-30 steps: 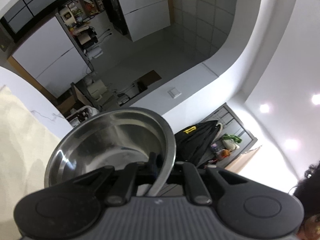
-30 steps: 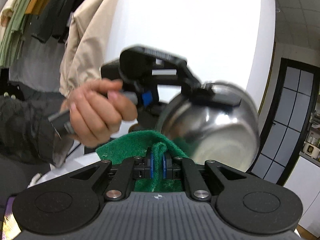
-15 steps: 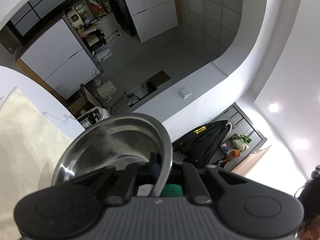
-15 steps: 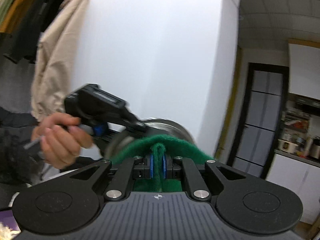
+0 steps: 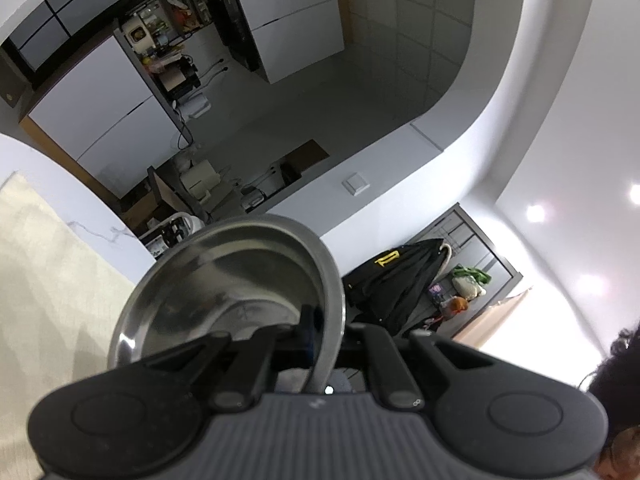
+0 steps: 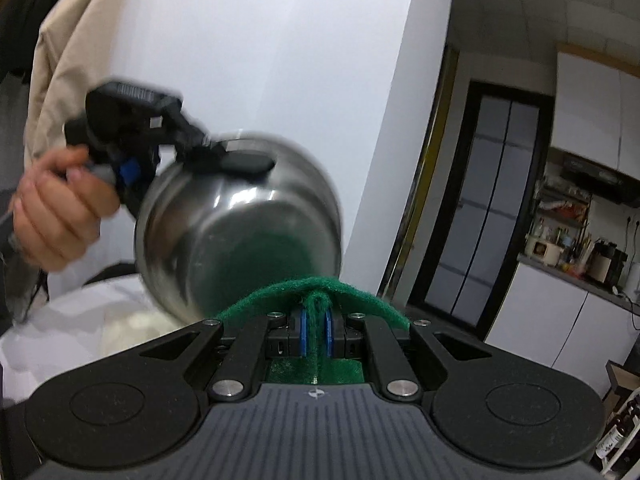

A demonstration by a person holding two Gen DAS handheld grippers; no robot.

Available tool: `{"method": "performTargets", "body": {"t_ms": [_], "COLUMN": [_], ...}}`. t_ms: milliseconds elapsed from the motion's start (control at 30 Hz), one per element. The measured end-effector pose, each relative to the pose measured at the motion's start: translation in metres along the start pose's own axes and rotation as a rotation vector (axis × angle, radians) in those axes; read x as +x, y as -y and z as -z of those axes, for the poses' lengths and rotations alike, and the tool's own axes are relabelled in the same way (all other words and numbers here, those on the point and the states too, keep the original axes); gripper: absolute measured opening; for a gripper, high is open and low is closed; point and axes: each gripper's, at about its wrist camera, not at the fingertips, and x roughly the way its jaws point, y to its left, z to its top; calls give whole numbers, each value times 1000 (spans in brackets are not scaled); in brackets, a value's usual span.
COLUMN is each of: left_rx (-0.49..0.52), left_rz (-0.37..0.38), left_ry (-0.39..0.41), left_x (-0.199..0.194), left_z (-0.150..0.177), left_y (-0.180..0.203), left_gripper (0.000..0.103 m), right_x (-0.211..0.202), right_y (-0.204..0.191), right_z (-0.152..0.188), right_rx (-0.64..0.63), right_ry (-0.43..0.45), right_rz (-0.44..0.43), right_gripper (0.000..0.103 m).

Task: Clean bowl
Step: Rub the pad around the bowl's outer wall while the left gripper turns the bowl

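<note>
A steel bowl (image 5: 224, 288) is held in the air by its rim, with my left gripper (image 5: 326, 332) shut on the rim edge. In the right wrist view the same bowl (image 6: 240, 240) shows its shiny underside, tilted toward the camera, and the left gripper (image 6: 224, 156) clamps its upper rim, held by a person's hand (image 6: 52, 216). My right gripper (image 6: 316, 320) is shut on a folded green scouring pad (image 6: 352, 296), just below the bowl's outer bottom. A green reflection of the pad shows on the steel.
A cream cloth (image 5: 44, 288) lies on the white marble surface at the left. Coats (image 6: 68, 40) hang at the left behind the hand. A dark glass door (image 6: 488, 216) and kitchen counter with appliances (image 6: 576, 256) are at the right.
In the right wrist view the bowl has swung from right to left and back to centre, its underside now turned toward the pad. The left gripper's hold on the rim is unchanged.
</note>
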Motion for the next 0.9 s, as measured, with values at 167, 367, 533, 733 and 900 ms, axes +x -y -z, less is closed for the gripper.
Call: {"method": "performTargets", "body": {"t_ms": [167, 367, 533, 733, 900], "left_rx": [6, 33, 68, 94, 141], "left_rz": [-18, -68, -101, -116, -110], "left_ry": [-7, -24, -38, -51, -77], "left_x": [2, 2, 4, 6, 6], "left_z": [1, 4, 4, 6, 8], "left_y": [-1, -2, 0, 3, 12], "left_gripper": [7, 8, 8, 6, 6], "right_x": [8, 6, -2, -7, -9], "right_y": [-17, -34, -35, -24, -11], "right_z": [1, -3, -7, -12, -12], "right_rx": [-69, -120, -107, -79, -67], "right_ry": [-48, -22, 21, 71, 75], "right_rz": [-75, -169, -178, -111, -42], "right_gripper": [9, 9, 9, 9, 9]}}
